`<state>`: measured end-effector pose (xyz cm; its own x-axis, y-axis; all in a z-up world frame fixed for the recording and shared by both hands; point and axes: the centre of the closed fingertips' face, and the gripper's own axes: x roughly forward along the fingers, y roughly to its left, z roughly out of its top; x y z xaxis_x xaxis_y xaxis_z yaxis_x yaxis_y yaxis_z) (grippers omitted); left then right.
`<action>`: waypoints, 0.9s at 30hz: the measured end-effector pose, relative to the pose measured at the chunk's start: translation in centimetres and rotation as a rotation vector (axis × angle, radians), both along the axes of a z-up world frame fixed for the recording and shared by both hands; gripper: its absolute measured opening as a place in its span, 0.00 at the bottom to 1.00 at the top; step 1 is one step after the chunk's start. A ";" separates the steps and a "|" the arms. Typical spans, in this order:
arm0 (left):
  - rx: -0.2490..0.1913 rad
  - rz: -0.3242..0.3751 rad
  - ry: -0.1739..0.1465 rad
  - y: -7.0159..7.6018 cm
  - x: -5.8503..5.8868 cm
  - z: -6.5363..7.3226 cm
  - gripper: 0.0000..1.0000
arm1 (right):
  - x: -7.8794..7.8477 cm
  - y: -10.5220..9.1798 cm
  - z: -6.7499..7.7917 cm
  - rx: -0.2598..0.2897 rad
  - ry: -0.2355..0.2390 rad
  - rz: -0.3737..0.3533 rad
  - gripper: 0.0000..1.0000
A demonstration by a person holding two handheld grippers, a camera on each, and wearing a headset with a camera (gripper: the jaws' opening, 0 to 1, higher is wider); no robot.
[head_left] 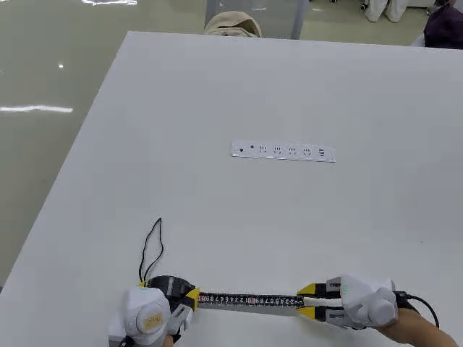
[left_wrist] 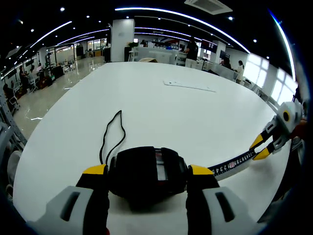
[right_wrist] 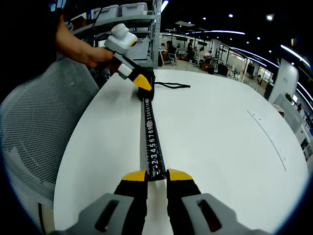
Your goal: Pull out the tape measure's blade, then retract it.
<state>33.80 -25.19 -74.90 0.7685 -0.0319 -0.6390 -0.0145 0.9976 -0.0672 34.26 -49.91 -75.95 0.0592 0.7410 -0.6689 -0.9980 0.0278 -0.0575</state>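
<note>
Left claw point(left_wrist: 147, 170) gripping black tape-measure case point(head_left: 168, 286); right claw point(right_wrist: 157, 175) pinching tip of extended black numbered blade point(right_wrist: 150, 142) on white table point(head_left: 289, 217).

A large white worktable point(head_left: 289, 87) stands in a wide open-plan room. The glossy, pale green floor point(head_left: 51, 72) mirrors the lamps. Long light strips point(left_wrist: 186, 17) and small spotlights cross a dark ceiling. A white pillar point(left_wrist: 122, 39) rises beyond the table, with bright windows point(left_wrist: 254, 73) to one side. A grey mesh chair point(right_wrist: 34, 132) sits beside the table, in front of metal shelving point(right_wrist: 127, 19).
</note>
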 end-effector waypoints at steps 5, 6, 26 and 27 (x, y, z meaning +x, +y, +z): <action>-0.004 0.001 0.000 0.0 0.0 0.0 0.60 | -0.1 0.2 0.2 0.003 0.003 0.001 0.13; -0.006 0.000 0.002 0.0 0.0 -0.1 0.60 | -0.1 0.3 0.2 0.004 0.002 0.002 0.13; -0.045 0.012 0.003 0.2 0.0 0.1 0.60 | 0.1 0.9 0.3 0.012 0.007 0.010 0.13; -0.048 0.013 0.002 0.2 0.0 0.1 0.60 | 0.1 0.9 0.3 0.014 0.008 0.010 0.13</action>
